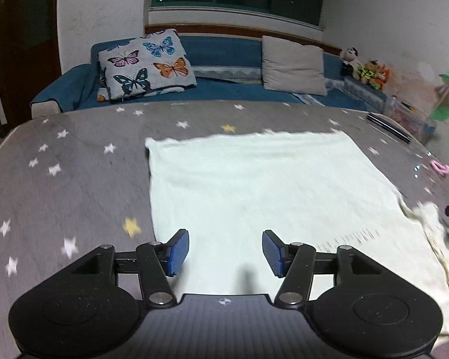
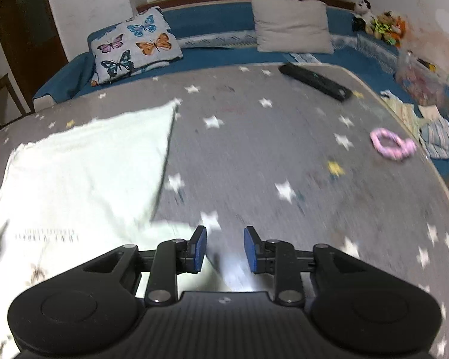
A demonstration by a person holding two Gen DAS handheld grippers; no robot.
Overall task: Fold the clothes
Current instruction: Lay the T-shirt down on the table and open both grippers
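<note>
A grey star-printed tabletop (image 2: 254,149) stands before a blue sofa (image 1: 224,51) with two cushions. One pale garment (image 1: 254,185) lies flat at 12 o'clock of the released left claw (image 1: 225,252); the right claw (image 2: 225,249) is released too, garment at 10 o'clock.

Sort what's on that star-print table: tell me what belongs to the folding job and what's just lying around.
For the job:
- pale garment, spread flat on the table
- left gripper, open over the garment's near edge
- right gripper, open at its right near corner

Lying about:
- black remote
- pink scrunchie
- butterfly pillow and grey cushion on the sofa
- plush toys
</note>
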